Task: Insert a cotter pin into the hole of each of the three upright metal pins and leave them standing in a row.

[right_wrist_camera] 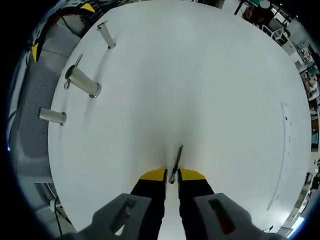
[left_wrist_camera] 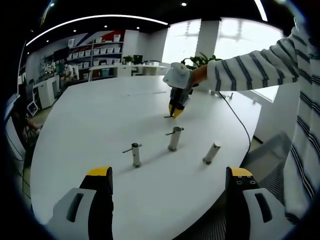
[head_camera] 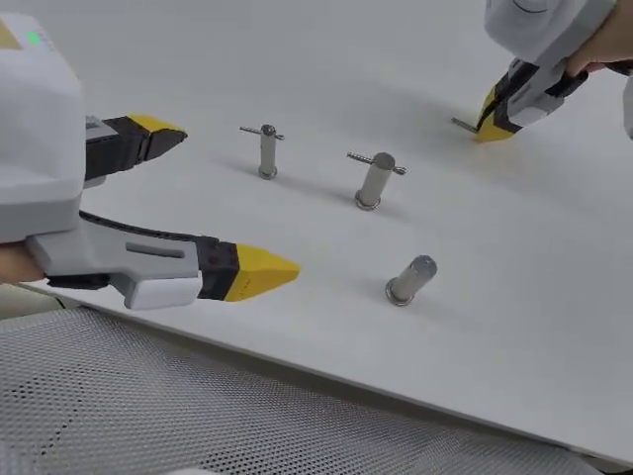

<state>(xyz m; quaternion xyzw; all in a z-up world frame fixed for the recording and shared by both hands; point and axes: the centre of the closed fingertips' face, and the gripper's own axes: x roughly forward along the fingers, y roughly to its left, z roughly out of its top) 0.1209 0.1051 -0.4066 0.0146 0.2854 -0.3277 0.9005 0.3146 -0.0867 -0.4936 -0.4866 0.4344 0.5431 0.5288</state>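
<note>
Three upright metal pins stand in a loose row on the white table (head_camera: 554, 297). The far pin (head_camera: 268, 150) and the middle pin (head_camera: 375, 180) each carry a cotter pin through the top. The near pin (head_camera: 412, 279) has none in its hole. My right gripper (head_camera: 490, 127) is low over the table at the far right, shut on a thin cotter pin (right_wrist_camera: 176, 161) that sticks out past its yellow tips (right_wrist_camera: 173, 175). My left gripper (head_camera: 218, 198) hovers left of the row, jaws wide apart and empty (left_wrist_camera: 170, 175), facing the pins (left_wrist_camera: 174, 138).
A grey perforated surface (head_camera: 198, 416) lies below the table's near edge. A striped sleeve (left_wrist_camera: 260, 70) reaches in from the right. Shelves and desks (left_wrist_camera: 100, 55) stand far beyond the table.
</note>
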